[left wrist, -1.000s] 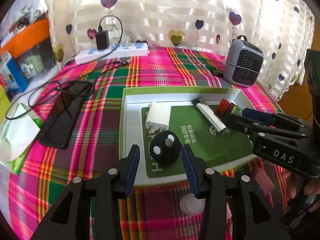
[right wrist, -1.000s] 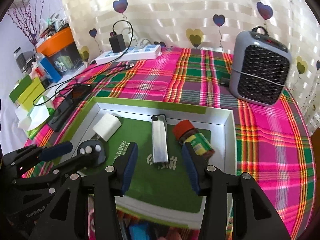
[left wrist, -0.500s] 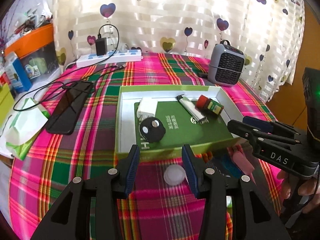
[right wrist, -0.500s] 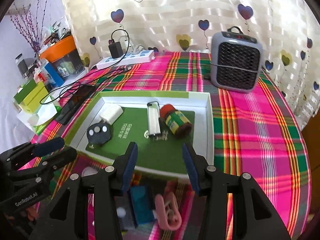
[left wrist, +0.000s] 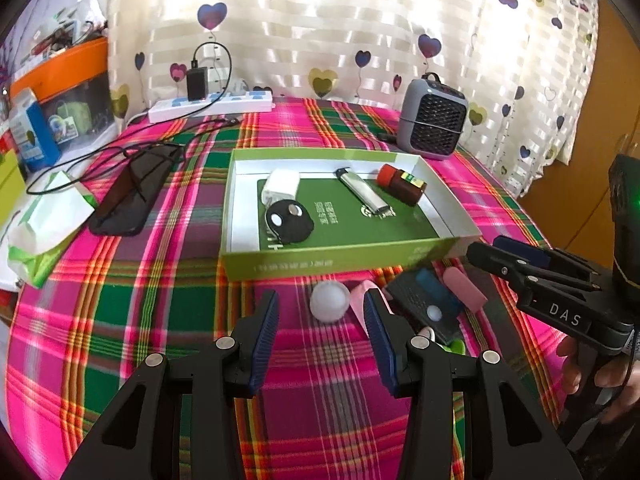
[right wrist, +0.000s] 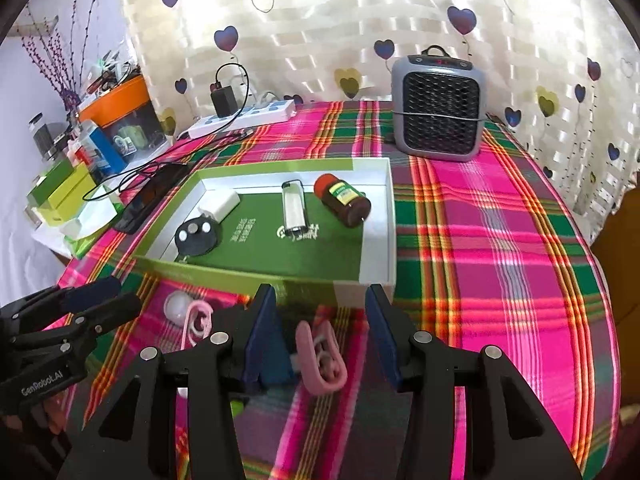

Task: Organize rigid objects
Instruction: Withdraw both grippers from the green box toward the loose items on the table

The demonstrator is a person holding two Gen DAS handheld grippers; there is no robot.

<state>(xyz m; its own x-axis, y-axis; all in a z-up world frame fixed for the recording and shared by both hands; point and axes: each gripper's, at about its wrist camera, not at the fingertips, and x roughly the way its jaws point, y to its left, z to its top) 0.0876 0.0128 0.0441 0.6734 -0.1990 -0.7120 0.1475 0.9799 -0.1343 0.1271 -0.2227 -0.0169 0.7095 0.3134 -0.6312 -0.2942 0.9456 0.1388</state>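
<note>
A green-and-white box (left wrist: 340, 260) (right wrist: 384, 208) holds a white charger (left wrist: 282, 186), a black key fob (left wrist: 289, 220) (right wrist: 198, 236), a silver lighter (left wrist: 364, 196) (right wrist: 294, 210) and a red-capped brown bottle (left wrist: 402, 184) (right wrist: 344, 202). In front of it lie a white ball (left wrist: 330, 301) (right wrist: 178, 306), a dark blue case (left wrist: 428, 308) and a pink clip (right wrist: 320, 356). My left gripper (left wrist: 322, 334) is open and empty, just before the ball. My right gripper (right wrist: 320, 332) is open and empty over the pink clip.
A grey heater (right wrist: 438, 104) stands at the back right. A power strip (left wrist: 212, 106), cables, a black phone (left wrist: 128, 196) and a tissue pack (left wrist: 48, 220) lie to the left. Boxes (right wrist: 60, 196) and an orange bin sit beyond the table's left edge.
Both grippers have pulled back from over the box toward the table's front edge. The ball, case and pink clip have come into view in front of them.
</note>
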